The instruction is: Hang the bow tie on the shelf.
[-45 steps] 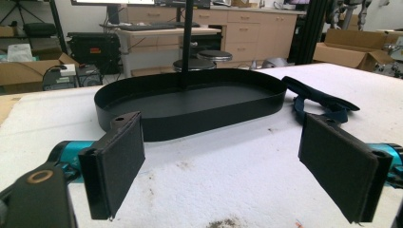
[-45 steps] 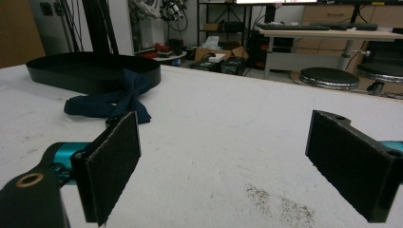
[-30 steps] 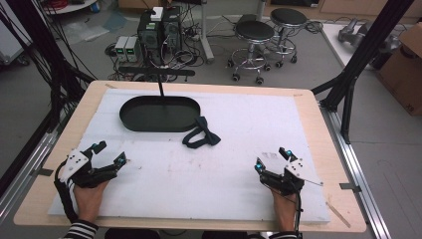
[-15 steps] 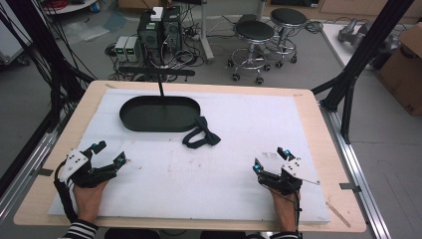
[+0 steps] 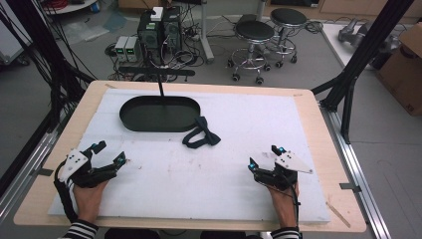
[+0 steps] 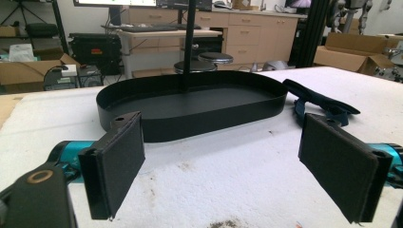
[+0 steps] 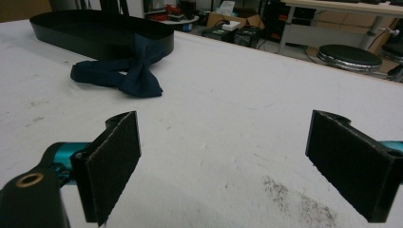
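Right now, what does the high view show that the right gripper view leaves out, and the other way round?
High view: the person's two hands, the left gripper and the whole light wooden table.

Right gripper view: the fuzzy black pads of the right gripper close up, jaws wide apart, and a dark smudge on the foam.

Both: the dark blue fabric bow tie lying against the black oval tray on the white foam mat.

Black fingers (image 6: 114, 166) on teal mounts, black cables, striped sleeves (image 5: 79, 230).
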Action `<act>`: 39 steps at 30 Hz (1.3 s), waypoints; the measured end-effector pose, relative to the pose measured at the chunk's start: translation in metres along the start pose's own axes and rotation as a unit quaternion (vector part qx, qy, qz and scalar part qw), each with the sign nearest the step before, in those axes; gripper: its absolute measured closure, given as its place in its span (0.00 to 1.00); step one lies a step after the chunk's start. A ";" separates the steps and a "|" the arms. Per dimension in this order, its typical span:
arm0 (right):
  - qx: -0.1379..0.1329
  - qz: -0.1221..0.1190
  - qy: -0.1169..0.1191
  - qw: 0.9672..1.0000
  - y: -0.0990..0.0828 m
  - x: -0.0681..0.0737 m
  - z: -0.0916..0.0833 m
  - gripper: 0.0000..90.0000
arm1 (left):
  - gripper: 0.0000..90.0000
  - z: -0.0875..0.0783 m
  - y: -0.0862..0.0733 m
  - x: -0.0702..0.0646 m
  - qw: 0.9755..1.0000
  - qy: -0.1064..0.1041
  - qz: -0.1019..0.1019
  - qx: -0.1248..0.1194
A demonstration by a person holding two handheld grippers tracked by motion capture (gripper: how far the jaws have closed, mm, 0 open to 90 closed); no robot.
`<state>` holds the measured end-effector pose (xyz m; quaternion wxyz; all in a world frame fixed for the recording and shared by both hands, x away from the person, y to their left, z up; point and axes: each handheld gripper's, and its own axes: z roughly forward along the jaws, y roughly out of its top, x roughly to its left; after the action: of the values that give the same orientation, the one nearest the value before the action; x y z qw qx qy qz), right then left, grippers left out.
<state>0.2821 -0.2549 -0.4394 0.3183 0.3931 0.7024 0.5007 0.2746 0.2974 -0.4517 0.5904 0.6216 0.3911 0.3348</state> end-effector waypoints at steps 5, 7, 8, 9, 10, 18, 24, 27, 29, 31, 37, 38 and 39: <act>0.014 -0.011 0.023 1.000 0.017 0.004 0.007 0.12 | 0.18 0.000 0.000 0.000 1.000 0.000 0.000 0.000; 0.019 -0.018 0.031 0.999 0.024 0.005 0.011 0.12 | 0.18 0.000 0.000 0.000 1.000 0.000 0.000 0.000; 0.019 -0.018 0.031 0.999 0.024 0.005 0.011 0.12 | 0.18 0.000 0.000 0.000 1.000 0.000 0.000 0.000; 0.028 -0.020 0.040 0.999 0.030 0.006 0.016 0.12 | 0.18 0.000 0.000 0.000 1.000 0.000 0.000 0.000; 0.028 -0.020 0.040 0.999 0.030 0.006 0.016 0.12 | 0.18 0.000 0.000 0.000 1.000 0.000 0.000 0.000; 0.035 -0.020 0.053 0.998 0.050 0.008 0.036 0.12 | 0.18 0.000 0.000 0.000 1.000 0.001 -0.001 0.001; 0.044 -0.019 0.064 0.997 0.063 0.008 0.051 0.12 | 0.18 0.000 0.000 0.000 1.000 0.001 0.000 0.001; 0.050 -0.026 0.074 0.996 0.072 0.009 0.062 0.12 | 0.18 0.000 0.000 0.000 1.000 0.001 0.000 0.001; 0.052 -0.029 0.077 0.995 0.074 0.010 0.065 0.12 | 0.18 0.000 0.000 0.000 1.000 0.001 0.000 0.000; 0.066 -0.039 0.086 0.993 0.080 0.011 0.076 0.12 | 0.18 0.000 0.000 0.000 1.000 0.001 0.000 0.000; 0.087 -0.045 0.110 0.989 0.091 0.016 0.096 0.12 | 0.18 0.000 0.000 0.000 1.000 0.001 0.000 0.000; 0.097 -0.048 0.113 0.988 0.093 0.018 0.100 0.12 | 0.18 0.000 0.000 0.000 1.000 0.001 0.000 0.000; 0.095 -0.052 0.112 0.988 0.094 0.020 0.103 0.12 | 0.18 0.000 0.000 0.000 1.000 0.001 0.000 0.000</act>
<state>0.3811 -0.1733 -0.3809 0.2244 0.3265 0.7974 0.4553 0.2745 0.2977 -0.4518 0.5900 0.6212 0.3920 0.3352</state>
